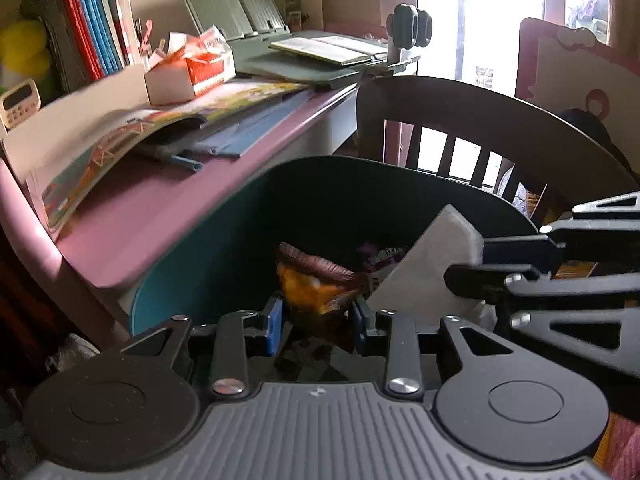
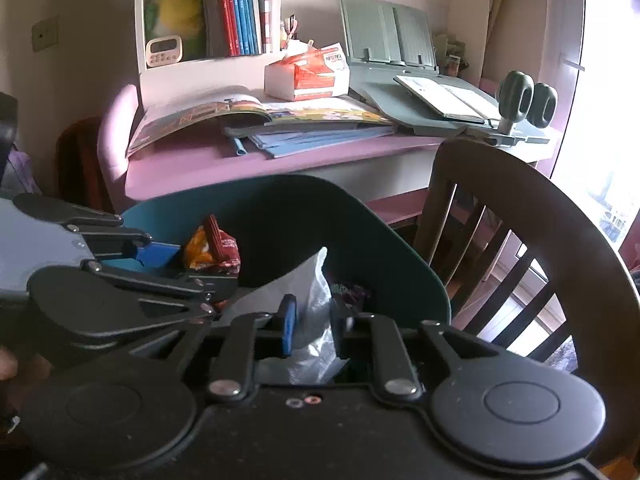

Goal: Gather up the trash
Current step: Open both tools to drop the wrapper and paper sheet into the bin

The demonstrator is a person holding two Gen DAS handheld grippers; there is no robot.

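Two blue pads of the left gripper (image 1: 318, 318), low in the centre of the left wrist view, are seen closed on an orange and brown snack wrapper (image 1: 316, 280) over the teal bin (image 1: 224, 240), with no print legible on it and a white sheet (image 1: 428, 264) held at right by the right gripper (image 1: 466, 276). In the right wrist view, the right gripper (image 2: 314, 328) is clamped on a clear plastic bag (image 2: 316, 304) above the bin (image 2: 400, 256), the wrapper (image 2: 212, 248) is gripped at left by the left gripper (image 2: 176, 256), and the lettering on the red and white box (image 2: 308, 74) at upper centre is too blurred to be read.
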